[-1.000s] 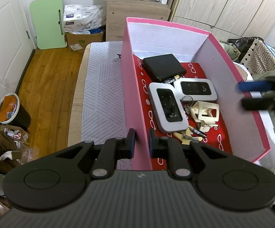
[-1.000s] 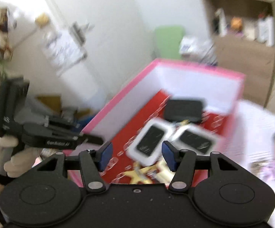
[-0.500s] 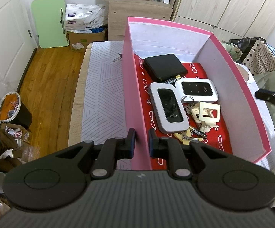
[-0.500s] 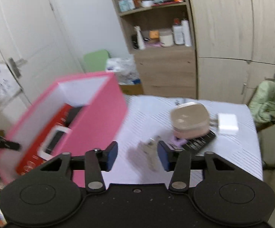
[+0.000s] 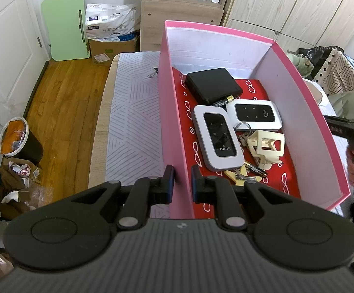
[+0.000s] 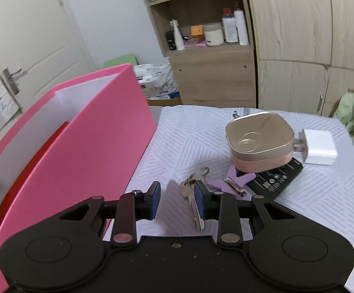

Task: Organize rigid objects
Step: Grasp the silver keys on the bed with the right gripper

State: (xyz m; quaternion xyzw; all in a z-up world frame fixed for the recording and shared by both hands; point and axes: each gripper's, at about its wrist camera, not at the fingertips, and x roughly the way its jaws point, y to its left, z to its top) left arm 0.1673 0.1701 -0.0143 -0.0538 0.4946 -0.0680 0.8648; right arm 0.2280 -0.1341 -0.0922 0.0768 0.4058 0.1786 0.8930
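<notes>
Pink box (image 5: 169, 122) on the patterned table cloth (image 6: 299, 195), left gripper (image 5: 182, 183) pinching its near left wall, right gripper (image 6: 177, 201) closing, pads apart over the bunch of keys (image 6: 193, 190) right of the box.

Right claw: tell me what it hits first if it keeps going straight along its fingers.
Most likely the bunch of keys lying on the white patterned cloth. The right claw is closing, and the keys sit just ahead, close by its right finger; depth is uncertain.

Left wrist view close, steeply down into pink box (image 5: 174, 112), right wrist view beside it, sharing its wall
</notes>
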